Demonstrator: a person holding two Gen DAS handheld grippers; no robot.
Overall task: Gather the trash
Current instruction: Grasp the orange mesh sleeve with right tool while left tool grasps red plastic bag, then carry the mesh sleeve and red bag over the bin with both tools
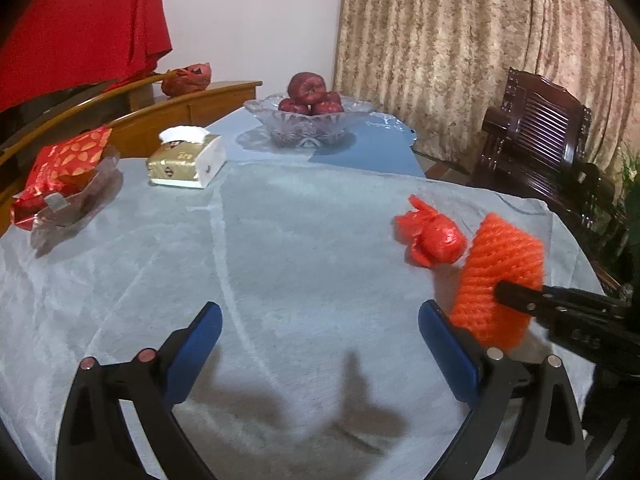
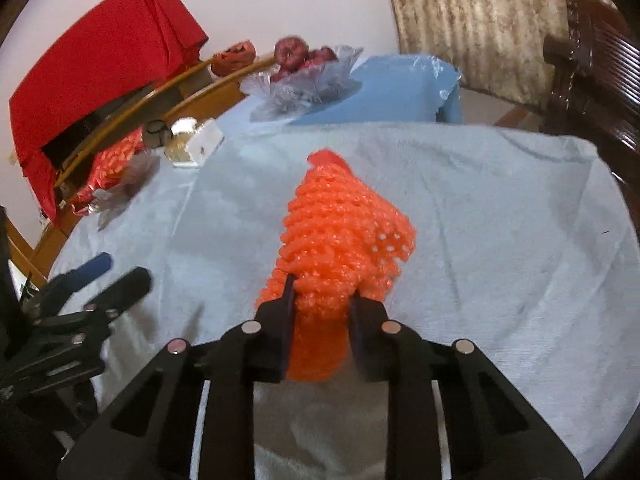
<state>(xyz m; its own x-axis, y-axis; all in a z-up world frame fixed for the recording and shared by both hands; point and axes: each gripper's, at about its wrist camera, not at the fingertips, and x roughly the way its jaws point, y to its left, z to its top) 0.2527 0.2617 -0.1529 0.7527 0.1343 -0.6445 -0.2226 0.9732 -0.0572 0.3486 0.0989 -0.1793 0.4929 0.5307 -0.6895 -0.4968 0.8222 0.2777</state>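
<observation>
An orange foam fruit net [image 2: 340, 224] sits on the pale tablecloth, and my right gripper [image 2: 322, 292] is shut on its near end, both pads pressed into the foam. In the left wrist view the same net [image 1: 500, 276] lies at the right, with the right gripper [image 1: 508, 290] coming in from the edge. Just beyond it a crumpled red plastic wrapper [image 1: 434, 236] lies loose on the cloth. My left gripper [image 1: 320, 312] hovers wide open over bare cloth, nothing between its blue pads; its right finger is close beside the net.
At the far end stands a glass bowl of red apples [image 1: 308, 120]. A tissue pack [image 1: 188, 158] and a red snack bag in a clear tray [image 1: 60, 172] sit at the left. A dark wooden chair [image 1: 540, 136] stands off the table's right edge.
</observation>
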